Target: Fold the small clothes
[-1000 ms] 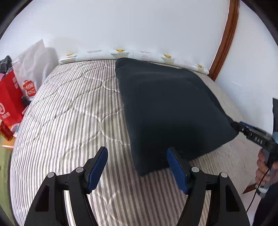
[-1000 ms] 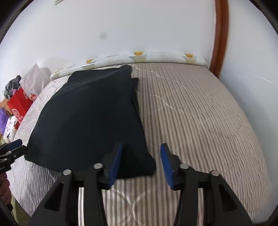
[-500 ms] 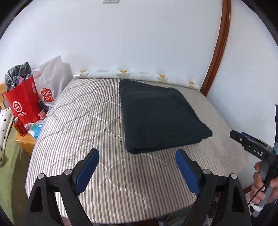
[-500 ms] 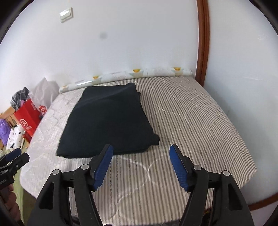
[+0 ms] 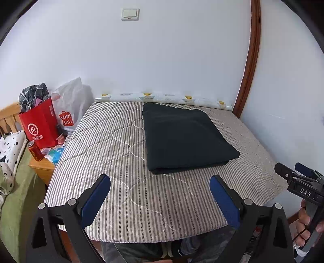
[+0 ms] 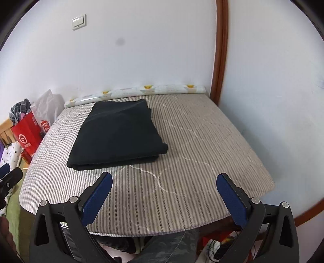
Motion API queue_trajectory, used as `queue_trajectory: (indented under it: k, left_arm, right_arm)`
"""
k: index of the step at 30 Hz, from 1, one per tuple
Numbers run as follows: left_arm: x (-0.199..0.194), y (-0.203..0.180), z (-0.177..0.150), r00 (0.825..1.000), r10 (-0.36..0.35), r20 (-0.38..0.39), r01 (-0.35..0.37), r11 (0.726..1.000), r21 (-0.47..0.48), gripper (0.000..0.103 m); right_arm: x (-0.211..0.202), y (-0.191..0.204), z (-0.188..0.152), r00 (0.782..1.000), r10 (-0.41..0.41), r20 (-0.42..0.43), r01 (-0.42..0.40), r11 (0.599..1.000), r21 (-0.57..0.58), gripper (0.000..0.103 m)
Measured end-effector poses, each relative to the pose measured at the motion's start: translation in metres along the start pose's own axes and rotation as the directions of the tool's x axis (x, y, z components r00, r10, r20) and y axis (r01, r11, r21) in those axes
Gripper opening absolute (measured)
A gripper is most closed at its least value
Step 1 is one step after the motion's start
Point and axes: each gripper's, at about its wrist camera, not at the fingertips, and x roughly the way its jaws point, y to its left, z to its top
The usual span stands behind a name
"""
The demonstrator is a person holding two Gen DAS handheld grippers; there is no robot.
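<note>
- Your left gripper is hanging above the near edge of the bed, its 2 blue-padded fingers spreading apart with nothing between them.
- Your right gripper is doing the same on its side: its 2 blue-padded fingers are widening and gripping nothing, only striped mattress showing in the gap.
- The dark navy folded garment is lying flat on the grey-and-white striped quilted mattress, a neat rectangle of stacked layers with its thick edge facing you.
- In the right wrist view the dark navy folded garment is sitting left of centre on the mattress, well apart from both sets of fingers.
- A rolled white pad with yellow marks is lying along the far edge of the mattress against the white wall.
- To the left of the bed, a red paper shopping bag and a white plastic bag are standing on a wooden bedside cabinet, with a red drink can just beside the red bag.
- A white wall switch is sitting high on the wall.
- From the left wrist view, your right hand is gripping the handle of the other tool at the right edge.
</note>
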Motion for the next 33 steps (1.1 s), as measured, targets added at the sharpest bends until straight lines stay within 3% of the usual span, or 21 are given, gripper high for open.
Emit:
queue_trajectory:
  k: [33]
  left_arm:
    - [0.001, -0.005, -0.006, 1.0, 0.011, -0.011, -0.011, 1.0, 0.004, 0.099]
  right_arm:
    - [-0.016, -0.008, -0.009, 1.0, -0.011, 0.025, 0.01, 1.0, 0.028, 0.102]
